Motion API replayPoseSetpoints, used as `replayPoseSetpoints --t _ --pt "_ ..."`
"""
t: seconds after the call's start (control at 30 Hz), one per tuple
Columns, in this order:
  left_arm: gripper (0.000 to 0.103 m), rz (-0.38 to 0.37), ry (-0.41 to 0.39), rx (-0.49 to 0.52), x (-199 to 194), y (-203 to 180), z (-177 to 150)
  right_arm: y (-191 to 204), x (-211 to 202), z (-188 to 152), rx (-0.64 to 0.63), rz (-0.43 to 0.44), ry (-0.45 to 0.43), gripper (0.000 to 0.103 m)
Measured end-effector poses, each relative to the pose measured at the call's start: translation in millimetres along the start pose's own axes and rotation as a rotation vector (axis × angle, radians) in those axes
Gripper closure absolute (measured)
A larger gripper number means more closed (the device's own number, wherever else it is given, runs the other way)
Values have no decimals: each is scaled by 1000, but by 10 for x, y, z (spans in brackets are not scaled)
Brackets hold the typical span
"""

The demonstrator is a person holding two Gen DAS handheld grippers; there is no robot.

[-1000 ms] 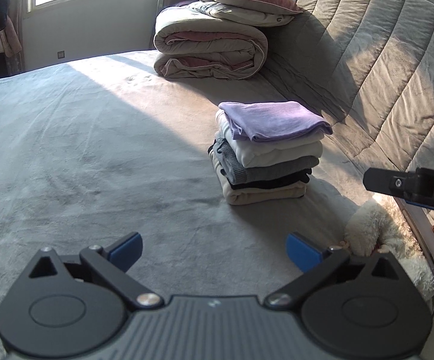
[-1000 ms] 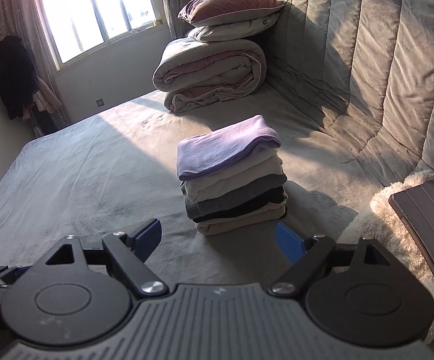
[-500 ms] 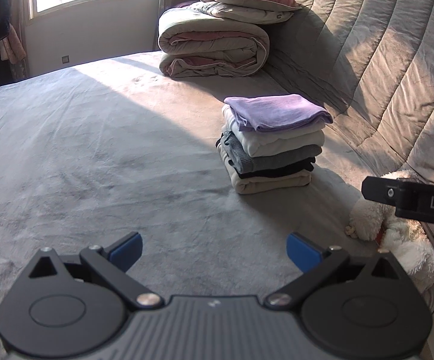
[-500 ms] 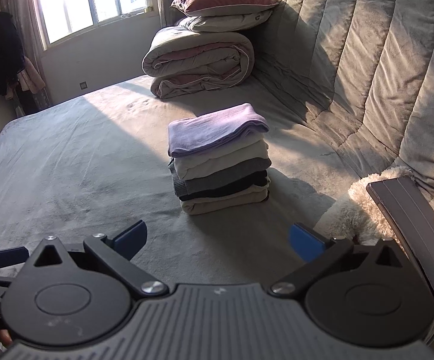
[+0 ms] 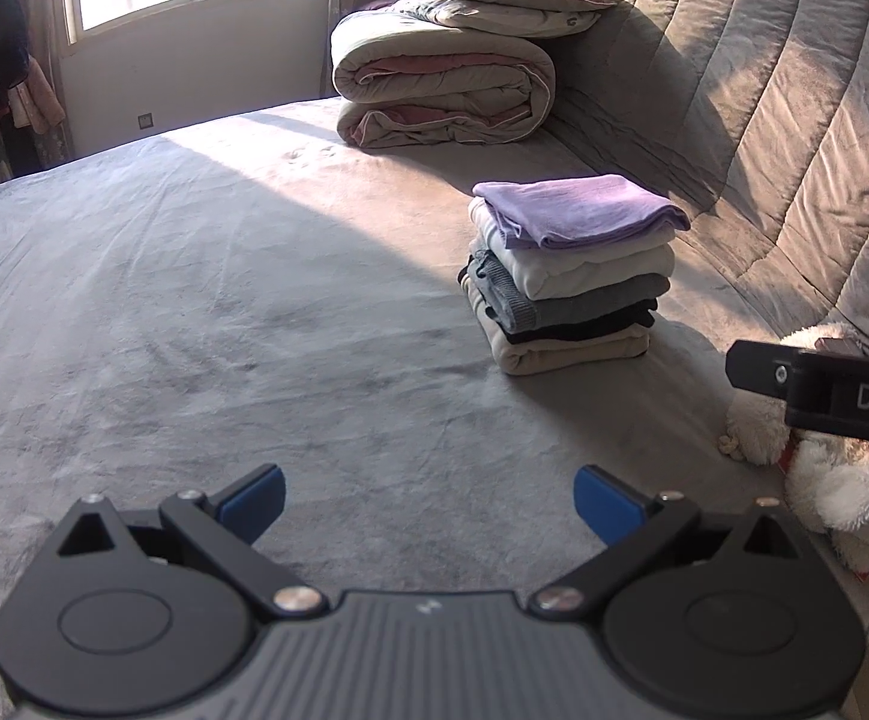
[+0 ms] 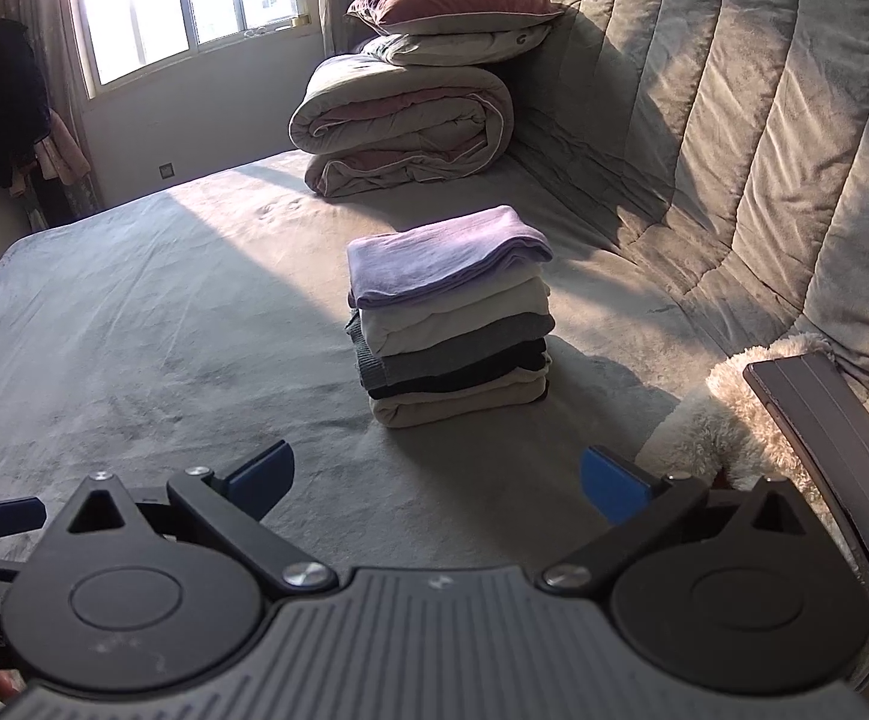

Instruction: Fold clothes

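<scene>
We note the right gripper (image 6: pixel 434 474) has spread from a slightly narrower gap to fully apart, empty; the left gripper (image 5: pixel 428 498) is likewise apart and empty. The stack of folded clothes (image 6: pixel 449 315) sits untouched on the bed (image 6: pixel 134 330), lavender garment (image 6: pixel 446 252) topmost. We judge folding done.

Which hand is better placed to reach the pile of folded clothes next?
Probably the right. Its open, empty tool points straight at the pile. The left tool, also open and empty, has the pile off to its right.
</scene>
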State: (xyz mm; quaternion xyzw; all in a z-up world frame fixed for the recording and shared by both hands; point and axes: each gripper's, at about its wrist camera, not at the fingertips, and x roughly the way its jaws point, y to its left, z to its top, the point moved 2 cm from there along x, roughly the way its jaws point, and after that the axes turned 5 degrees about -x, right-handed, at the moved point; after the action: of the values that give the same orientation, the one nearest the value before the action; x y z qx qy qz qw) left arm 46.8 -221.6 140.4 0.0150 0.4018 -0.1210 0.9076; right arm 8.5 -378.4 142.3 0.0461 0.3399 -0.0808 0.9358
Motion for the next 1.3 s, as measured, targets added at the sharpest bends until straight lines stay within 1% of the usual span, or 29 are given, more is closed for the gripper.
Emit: replayPoseSetpoints --t 0.17,0.3,0.63,0.83,1.0,1.13,1.3 --pt "1 12 8 9 24 9 -16 34 25 -22 -13 4 11 0" --pt "1 39 14 23 47 3 -23 39 38 -36 -24 -1 21 0" --pt "1 54 4 50 -1 -19 -45 22 12 -47 -16 -6 20 0" --pt "1 67 -16 67 -98 -9 -84 44 -46 -87 -29 -1 26 0" --pt "1 101 -60 40 -261 118 -164 90 -187 -151 -35 16 15 0" --pt "1 127 -89 14 -382 227 -246 227 -305 -273 -84 -7 -1 0" --pt "1 108 -95 -27 -475 360 -371 406 -411 -432 -131 -30 -28 0"
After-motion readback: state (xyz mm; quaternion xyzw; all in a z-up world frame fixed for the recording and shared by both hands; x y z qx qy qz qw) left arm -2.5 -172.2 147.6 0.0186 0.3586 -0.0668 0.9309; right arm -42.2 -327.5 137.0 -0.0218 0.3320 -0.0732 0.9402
